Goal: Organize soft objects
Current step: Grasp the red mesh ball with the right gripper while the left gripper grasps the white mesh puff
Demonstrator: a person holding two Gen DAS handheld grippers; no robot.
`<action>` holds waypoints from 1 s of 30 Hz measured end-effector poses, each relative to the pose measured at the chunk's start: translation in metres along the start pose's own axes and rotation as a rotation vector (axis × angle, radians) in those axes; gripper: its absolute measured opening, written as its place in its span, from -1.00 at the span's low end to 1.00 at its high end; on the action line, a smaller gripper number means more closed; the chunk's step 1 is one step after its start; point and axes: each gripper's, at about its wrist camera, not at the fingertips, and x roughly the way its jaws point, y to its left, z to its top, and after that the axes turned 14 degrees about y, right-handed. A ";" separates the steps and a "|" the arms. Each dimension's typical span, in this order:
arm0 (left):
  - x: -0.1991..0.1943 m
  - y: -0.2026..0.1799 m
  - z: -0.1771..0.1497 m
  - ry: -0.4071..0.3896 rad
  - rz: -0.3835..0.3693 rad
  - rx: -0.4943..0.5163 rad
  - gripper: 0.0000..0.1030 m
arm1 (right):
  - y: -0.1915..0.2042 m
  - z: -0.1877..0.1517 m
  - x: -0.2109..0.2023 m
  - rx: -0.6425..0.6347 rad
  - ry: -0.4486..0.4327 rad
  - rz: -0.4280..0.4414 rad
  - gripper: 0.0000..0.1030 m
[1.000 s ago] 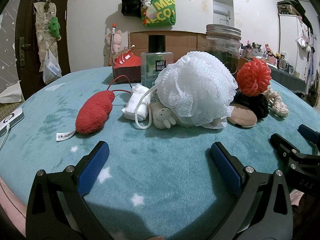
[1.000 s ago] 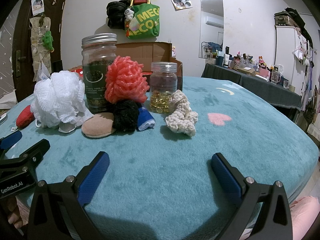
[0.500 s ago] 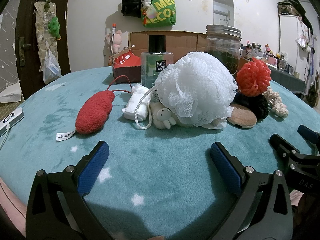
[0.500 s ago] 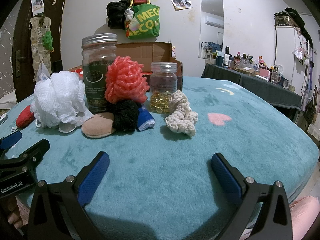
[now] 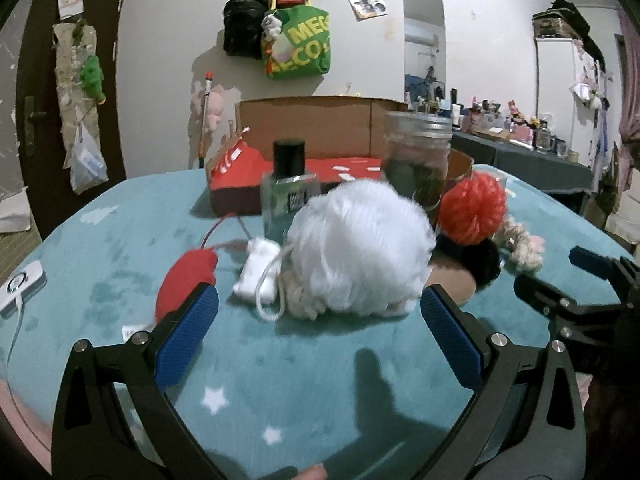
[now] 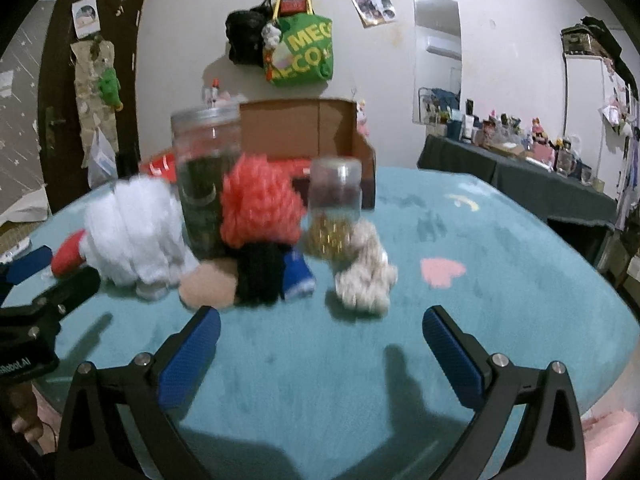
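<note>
Claws (image 5: pixel 319 318) (image 6: pixel 321 332) agape before soft pile (image 5: pixel 360 248)

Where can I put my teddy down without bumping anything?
Bare teal blanket lies right of the cream crocheted lump, around the pink heart patch. It is crowded from the fluffy white bath pouf to that lump.

2 glass jars (image 6: pixel 206 176), 2 mesh puffs (image 5: pixel 360 248), 1 bottle (image 5: pixel 289 196), 1 cardboard box (image 5: pixel 316 128).
</note>
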 end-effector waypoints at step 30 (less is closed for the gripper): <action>0.032 -0.014 0.044 0.106 -0.162 0.137 -0.15 | 0.015 0.062 0.022 -0.176 0.032 0.231 -0.37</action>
